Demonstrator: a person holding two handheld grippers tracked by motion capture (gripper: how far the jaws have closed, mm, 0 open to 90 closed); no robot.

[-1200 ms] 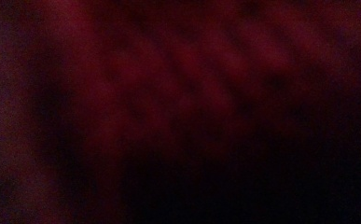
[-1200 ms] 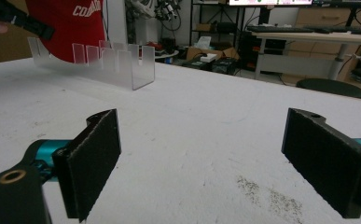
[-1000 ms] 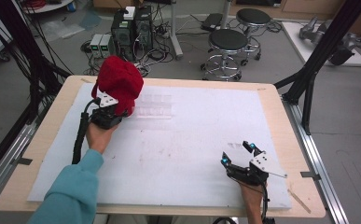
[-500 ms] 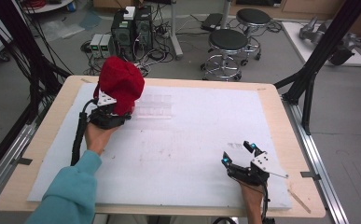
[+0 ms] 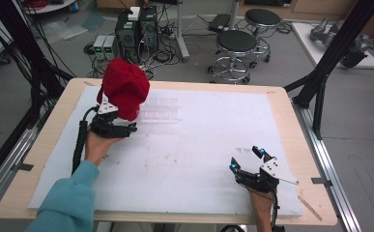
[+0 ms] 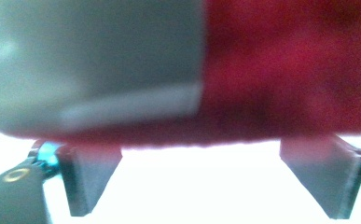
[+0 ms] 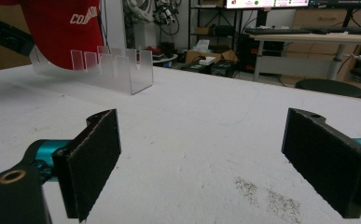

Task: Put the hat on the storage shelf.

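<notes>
Since a second ago, the left gripper (image 5: 119,126) has just been opening its jaws, now wide apart at the red cap (image 5: 124,94) (perched on the clear acrylic stand (image 5: 161,110)), upper left of the high view, not pinching it. Lower right, the right gripper (image 5: 246,162) rests spread and holds nothing.

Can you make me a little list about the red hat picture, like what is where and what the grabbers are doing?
hat: red cap sitting on the clear plastic stand, far left of the white table
left gripper: right beside the cap, jaws just opened, nothing pinched
right gripper: near right of the table, jaws wide open, holding nothing
work: cap looks set on the stand and let go
</notes>
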